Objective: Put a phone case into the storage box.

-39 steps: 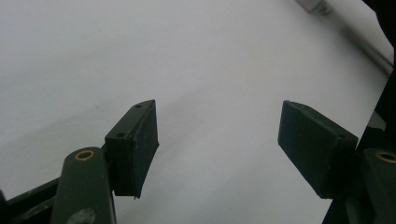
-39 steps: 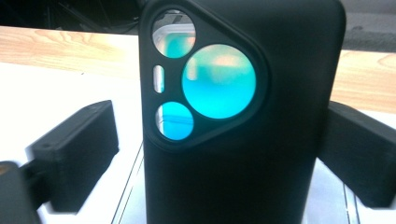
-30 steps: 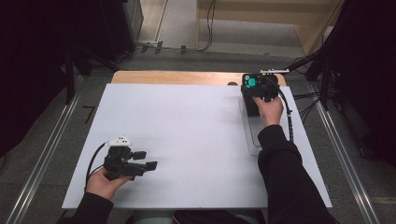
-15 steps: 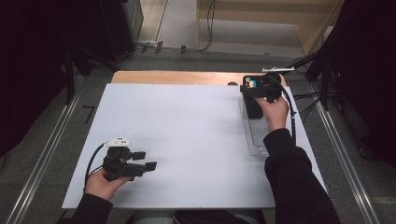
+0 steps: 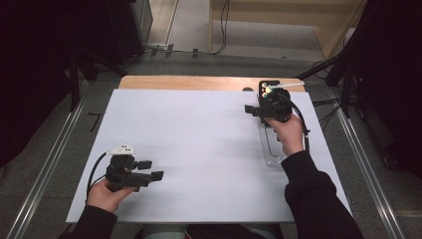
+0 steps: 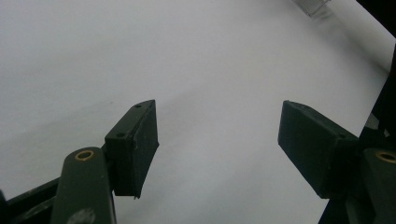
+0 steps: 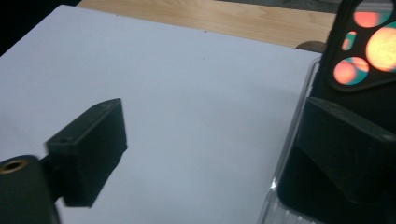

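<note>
A black phone-like slab (image 5: 267, 89) with round coloured lenses (image 7: 369, 42) lies at the far end of a clear tray (image 5: 272, 149) on the right of the white board. Just in front of it my right gripper (image 5: 264, 103) hovers and points away from me. Its jaws have just been closing; they stand open (image 7: 215, 112) over bare board. Its right pad (image 7: 345, 154) overlaps the slab's edge in the picture. At the near left my left gripper (image 5: 151, 170) is open and points right, with nothing between its pads (image 6: 217, 116).
The white board (image 5: 199, 139) covers most of the table, and a wooden strip (image 5: 199, 82) runs behind it. A thin white stick (image 5: 287, 85) lies at the far right corner. Cables and metal rails run along the floor on both sides.
My right gripper has drawn back toward me and a little left, uncovering the slab's lens end. The left hand has not moved.
</note>
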Demonstrator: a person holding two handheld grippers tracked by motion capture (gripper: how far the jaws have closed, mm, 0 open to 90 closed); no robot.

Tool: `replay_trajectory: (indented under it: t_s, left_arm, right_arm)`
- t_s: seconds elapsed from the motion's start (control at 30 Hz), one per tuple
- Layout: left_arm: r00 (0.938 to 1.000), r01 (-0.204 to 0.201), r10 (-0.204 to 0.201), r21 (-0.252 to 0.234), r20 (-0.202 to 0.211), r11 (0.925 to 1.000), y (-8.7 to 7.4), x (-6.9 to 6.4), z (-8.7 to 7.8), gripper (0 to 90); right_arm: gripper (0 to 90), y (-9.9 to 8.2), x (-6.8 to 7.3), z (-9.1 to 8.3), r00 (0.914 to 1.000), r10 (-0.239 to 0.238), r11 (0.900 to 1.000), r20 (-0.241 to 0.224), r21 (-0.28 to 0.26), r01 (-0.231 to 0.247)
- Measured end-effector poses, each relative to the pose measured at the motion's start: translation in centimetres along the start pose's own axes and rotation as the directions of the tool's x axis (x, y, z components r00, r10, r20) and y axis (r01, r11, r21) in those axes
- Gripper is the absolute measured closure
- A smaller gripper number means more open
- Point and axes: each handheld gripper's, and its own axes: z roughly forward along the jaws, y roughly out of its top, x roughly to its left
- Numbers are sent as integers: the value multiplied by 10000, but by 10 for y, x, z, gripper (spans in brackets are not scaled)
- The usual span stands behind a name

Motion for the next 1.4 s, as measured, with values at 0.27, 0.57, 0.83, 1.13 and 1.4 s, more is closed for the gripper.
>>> replay_trajectory:
  t_s: [0.27, 0.57, 0.83, 1.13, 1.4]
  left_arm:
    - [9999, -66, 67, -36, 107, 10000, 2, 0, -1, 293]
    - [9997, -127, 126, 17, 227, 9999, 3, -1, -1, 293]
    - [9978, -88, 91, -49, 662, 9999, 4, -3, 0, 292]
    - [9966, -248, 249, -16, 791, 9997, 5, -7, 2, 292]
    - [9943, -391, 388, 9, 996, 9992, 3, -13, 2, 292]
  right_arm:
    - [222, -15, 19, -10, 9920, -232, 9993, -1240, 250, 265]
    - [245, -37, 43, -29, 9739, -934, 9934, -2067, 464, 1051]
    - [245, -65, 56, -40, 9622, -1294, 9862, -2398, 696, 1499]
    - [245, -88, 64, -50, 9512, -1544, 9782, -2670, 940, 1852]
    - [242, -110, 67, -55, 9450, -1930, 9677, -2642, 1078, 2277]
